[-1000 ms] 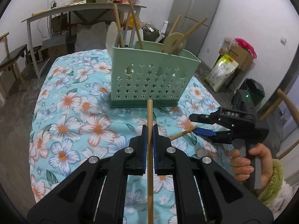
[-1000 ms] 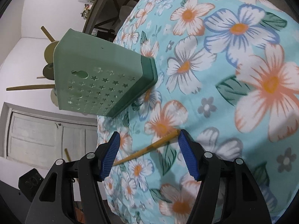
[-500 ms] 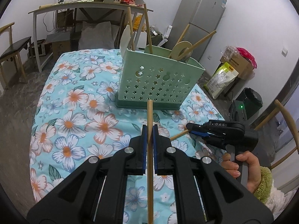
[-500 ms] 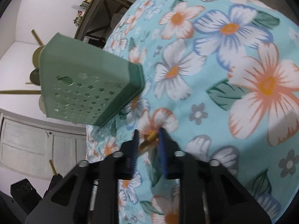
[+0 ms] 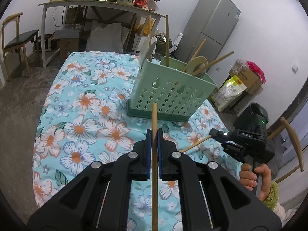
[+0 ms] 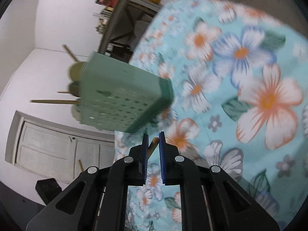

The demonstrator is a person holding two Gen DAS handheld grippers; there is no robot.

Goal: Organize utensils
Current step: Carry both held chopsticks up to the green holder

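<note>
My left gripper [image 5: 154,132] is shut on a wooden chopstick [image 5: 154,115] that sticks out straight ahead, just short of the green star-punched utensil holder [image 5: 169,96]. The holder stands on the floral tablecloth [image 5: 80,104] with several wooden utensils in it. To the right, my right gripper [image 5: 212,133] grips a second chopstick [image 5: 194,144] by its end, and the stick slants down to the left above the cloth. In the right wrist view the right gripper [image 6: 153,133] has its jaws closing with the chopstick end [image 6: 155,140] pinched between the blue pads, and the holder [image 6: 123,96] is ahead to the left.
A person's hand [image 5: 256,179] in a green fuzzy sleeve holds the right gripper. Wooden chairs stand at the right [image 5: 292,140] and far left [image 5: 15,38]. Behind the table are a cluttered desk [image 5: 100,3], a fridge [image 5: 211,23], bags and boxes [image 5: 240,84].
The right jaws went from wide open around the lying chopstick to closed on its end, and lifted it off the cloth. The left gripper kept its chopstick and shifted, rolling slightly.
</note>
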